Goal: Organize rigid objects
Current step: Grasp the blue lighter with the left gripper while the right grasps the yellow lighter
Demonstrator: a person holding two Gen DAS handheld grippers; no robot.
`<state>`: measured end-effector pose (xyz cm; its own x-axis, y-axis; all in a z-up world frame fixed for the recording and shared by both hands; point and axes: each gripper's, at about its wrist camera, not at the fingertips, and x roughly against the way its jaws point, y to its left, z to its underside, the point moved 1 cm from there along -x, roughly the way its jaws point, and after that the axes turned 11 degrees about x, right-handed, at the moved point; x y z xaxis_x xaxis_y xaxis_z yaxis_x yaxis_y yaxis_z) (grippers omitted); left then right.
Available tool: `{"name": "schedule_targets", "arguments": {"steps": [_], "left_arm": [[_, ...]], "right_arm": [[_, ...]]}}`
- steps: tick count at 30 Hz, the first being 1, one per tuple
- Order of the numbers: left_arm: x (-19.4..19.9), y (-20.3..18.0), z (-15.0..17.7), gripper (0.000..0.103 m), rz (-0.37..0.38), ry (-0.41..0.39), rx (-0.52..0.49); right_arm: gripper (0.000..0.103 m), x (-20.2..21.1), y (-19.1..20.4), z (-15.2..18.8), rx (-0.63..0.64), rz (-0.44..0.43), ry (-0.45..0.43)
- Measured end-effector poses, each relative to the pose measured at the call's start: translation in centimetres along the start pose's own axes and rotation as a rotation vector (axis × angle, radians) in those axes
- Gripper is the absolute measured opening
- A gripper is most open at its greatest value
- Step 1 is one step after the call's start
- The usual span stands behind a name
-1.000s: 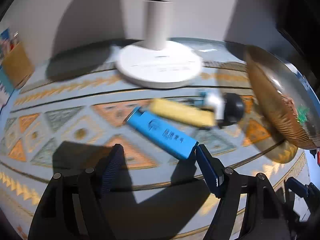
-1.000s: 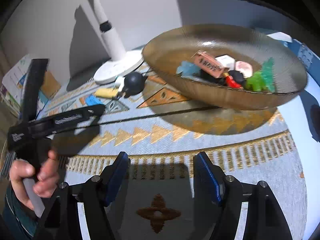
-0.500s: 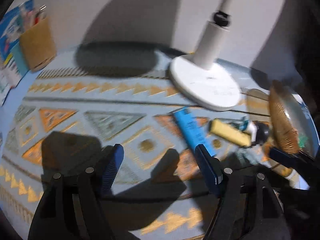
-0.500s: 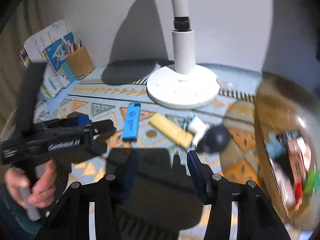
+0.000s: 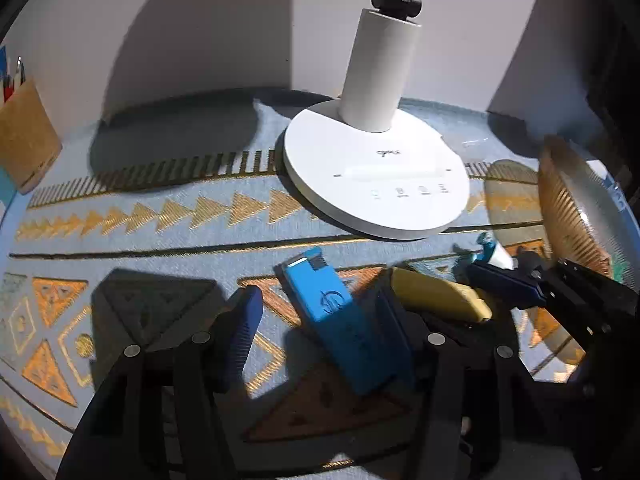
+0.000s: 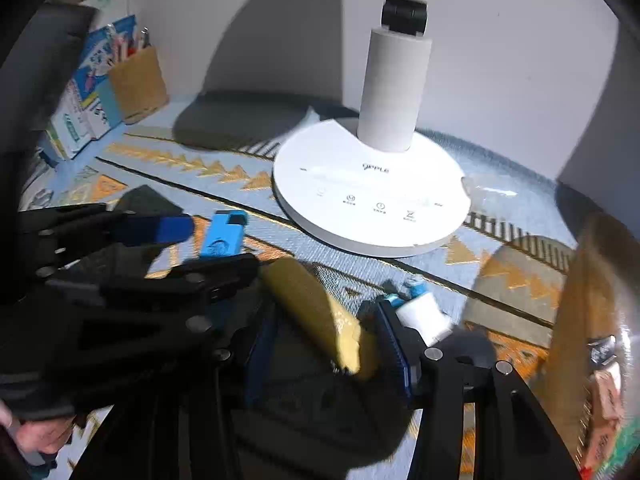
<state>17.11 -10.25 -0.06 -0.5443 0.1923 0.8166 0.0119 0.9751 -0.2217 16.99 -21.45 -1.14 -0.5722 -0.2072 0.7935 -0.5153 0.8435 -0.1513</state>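
A blue lighter [image 5: 336, 320] lies on the patterned mat between the fingers of my left gripper [image 5: 320, 338]. Its jaws are closing: the right pad is at the lighter's side, the left pad still a gap away. Just right of it lies a yellow bar [image 6: 316, 312], slanted between the fingers of my right gripper [image 6: 326, 348]. That gripper's left pad stands clear of the bar. A small white-and-blue piece [image 6: 424, 314] with a black ball lies beyond the right finger. The brown ribbed bowl [image 6: 576, 320] with several small items stands at the far right.
A white lamp base [image 5: 376, 176] with its post stands behind the objects. A cork pen holder [image 6: 138, 84] and books [image 6: 88, 92] are at the back left by the wall. A person's hand [image 6: 36, 436] holds the left gripper's handle.
The left gripper has moved in over the blue lighter and its jaws have narrowed. The right gripper has swung from the bowl to the yellow bar, rolled, and narrowed.
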Motion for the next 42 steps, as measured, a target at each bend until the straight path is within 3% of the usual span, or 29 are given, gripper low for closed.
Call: {"name": "schedule_targets", "arguments": {"steps": [3,4,6,8,12,15,24,28,31,34,42], "left_arm": [[-0.1,0.2,-0.2,0.055,-0.001,0.005,-0.009],[0.0,0.0,0.0,0.052,-0.011,0.0,-0.027],[0.3,-0.5,0.3,0.031,0.029,0.007,-0.06],[0.9,-1.2,1.0,0.023,0.049,0.017,-0.119],[2.6,-1.9,3.6,0.023,0.062,0.014,-0.258],[4.4,-1.3,6.0,0.023,0.104,0.037,-0.316],[9.3,2.2,11.7,0.023,0.129,0.052,-0.311],[9.7,2.6,12.6,0.024,0.106,0.038,-0.291],[9.7,2.7,13.1,0.038,0.064,0.042,-0.27],[10.1,2.6,13.9,0.038,0.043,0.005,-0.26],[10.1,2.7,14.3,0.04,0.024,-0.04,-0.197]], "right_arm": [[0.047,0.0,0.0,0.1,0.0,-0.02,0.001],[0.039,0.2,0.2,0.3,0.005,-0.024,0.0],[0.026,0.8,0.4,0.9,-0.008,-0.054,-0.004],[0.023,1.7,0.4,1.7,-0.045,-0.079,-0.002],[0.023,4.2,0.4,4.9,-0.188,-0.161,0.0],[0.023,6.6,1.0,8.0,-0.28,-0.174,-0.002],[0.024,12.6,5.0,14.8,-0.319,-0.009,0.039],[0.024,13.3,6.4,15.4,-0.3,-0.002,0.037],[0.029,13.2,6.9,15.3,-0.283,0.013,0.038],[0.034,13.2,7.2,15.3,-0.28,0.016,0.027],[0.035,12.9,8.0,15.2,-0.273,0.067,-0.002]]}}
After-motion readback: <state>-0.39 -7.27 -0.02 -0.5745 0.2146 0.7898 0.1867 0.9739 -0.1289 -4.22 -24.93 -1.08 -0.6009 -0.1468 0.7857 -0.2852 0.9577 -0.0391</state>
